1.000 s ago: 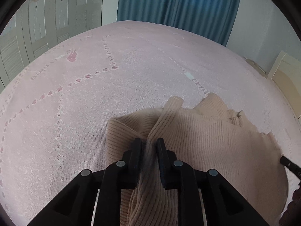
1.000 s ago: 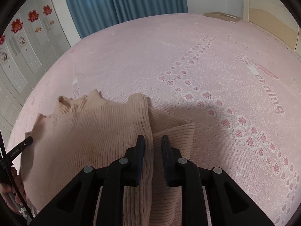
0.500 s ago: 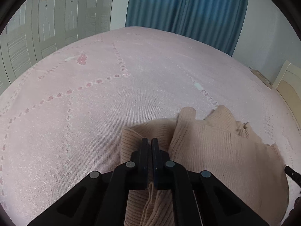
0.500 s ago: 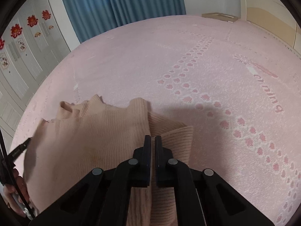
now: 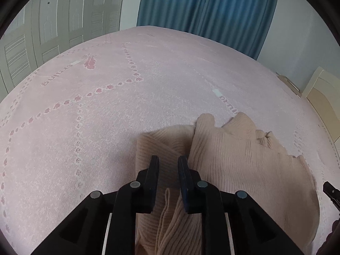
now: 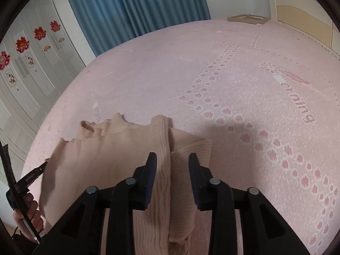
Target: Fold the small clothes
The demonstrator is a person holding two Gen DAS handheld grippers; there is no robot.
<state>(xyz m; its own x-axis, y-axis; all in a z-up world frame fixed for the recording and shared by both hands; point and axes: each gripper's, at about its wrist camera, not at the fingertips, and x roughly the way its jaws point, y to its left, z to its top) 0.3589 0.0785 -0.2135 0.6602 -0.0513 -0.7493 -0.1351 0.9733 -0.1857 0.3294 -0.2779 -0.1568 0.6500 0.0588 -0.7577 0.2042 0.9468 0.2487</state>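
Note:
A beige ribbed knit sweater (image 5: 244, 161) lies on the pink bedspread (image 5: 106, 127), its sleeves folded in over the body. My left gripper (image 5: 168, 162) is open, its jaws apart above the sweater's left sleeve fold, holding nothing. In the right wrist view the sweater (image 6: 110, 155) lies spread to the left. My right gripper (image 6: 172, 159) is open, its jaws apart astride the right sleeve fold, holding nothing. The left gripper's tip (image 6: 36, 172) and the hand holding it show at the left edge.
The pink bedspread (image 6: 233, 85) with paw-print and lettering patterns spreads all around. Blue curtains (image 5: 204, 8) and white wardrobe doors (image 5: 53, 27) stand behind the bed. A cream headboard (image 6: 297, 6) and a flat brown box (image 6: 246, 18) are at the far right.
Both grippers were shut on the sleeve folds half a second ago. Both have opened and let go of the sweater, which now rests on the bed.

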